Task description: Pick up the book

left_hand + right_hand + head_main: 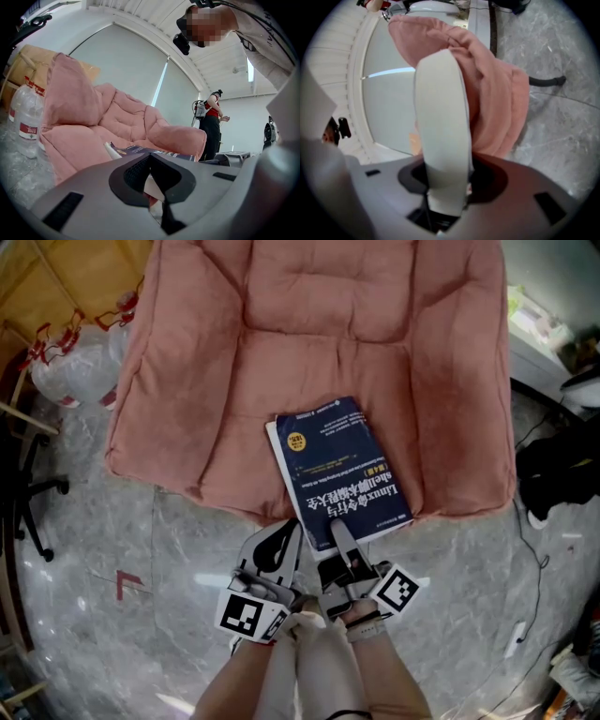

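Right gripper: I have it at the near edge of the cushion. Its jaws are closed on the book. The white page side fills the gap between them.
Left gripper: it sits just beside the right one, at the book's near left corner. Its tips are together, and I think it holds nothing.
Book: blue and lying flat. It is on the seat of the cushion, at the near edge. Its near end sticks out past that edge.
Slip: I hold only one short end. The book looks thick and heavy to me. When I lift, the far end may sag and the book may slide out of the jaws.
Flap: if I pinch only some of the pages, the rest may fall open and hang.
Bump: the left gripper is very near. It may knock the book if I move it.
Cushion: pink, soft and puffy, with raised sides. The soft seat may let the book tip.
Floor: grey stone with pale lines. It looks hard, so a drop could hurt the book. A small red mark is on it, to the left.
Bottles: clear water bottles stand on the floor by the cushion's left side.
Room: a big pale window is behind the cushion. A person stands far back.
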`<state>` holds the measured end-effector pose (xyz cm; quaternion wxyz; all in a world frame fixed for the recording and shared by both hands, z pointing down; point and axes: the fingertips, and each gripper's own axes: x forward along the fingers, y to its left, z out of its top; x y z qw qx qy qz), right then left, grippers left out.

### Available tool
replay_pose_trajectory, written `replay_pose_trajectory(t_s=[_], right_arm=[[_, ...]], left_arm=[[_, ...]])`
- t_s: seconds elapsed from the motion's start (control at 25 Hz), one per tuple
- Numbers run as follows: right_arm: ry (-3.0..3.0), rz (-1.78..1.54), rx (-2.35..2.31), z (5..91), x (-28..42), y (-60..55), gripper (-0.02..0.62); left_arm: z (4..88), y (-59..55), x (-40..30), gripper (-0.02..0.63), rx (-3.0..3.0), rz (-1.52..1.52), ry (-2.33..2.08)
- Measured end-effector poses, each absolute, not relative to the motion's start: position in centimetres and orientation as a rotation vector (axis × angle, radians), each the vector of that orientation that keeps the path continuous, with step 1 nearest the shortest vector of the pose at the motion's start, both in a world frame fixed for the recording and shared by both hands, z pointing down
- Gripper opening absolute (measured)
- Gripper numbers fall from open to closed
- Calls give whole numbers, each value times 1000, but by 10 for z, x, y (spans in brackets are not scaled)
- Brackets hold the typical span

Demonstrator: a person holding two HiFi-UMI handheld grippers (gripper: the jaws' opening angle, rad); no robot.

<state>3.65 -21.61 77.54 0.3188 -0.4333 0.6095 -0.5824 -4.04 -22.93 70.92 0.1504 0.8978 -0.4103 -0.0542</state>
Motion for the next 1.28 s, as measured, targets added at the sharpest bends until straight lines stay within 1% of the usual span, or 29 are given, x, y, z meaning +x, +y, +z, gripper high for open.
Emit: replay_pose_trajectory(t_s=[1.28], right_arm=[[1571, -1574, -1111, 750, 37, -211, 190]], left_arm=[[687, -231, -34, 11, 2581, -123, -1149]])
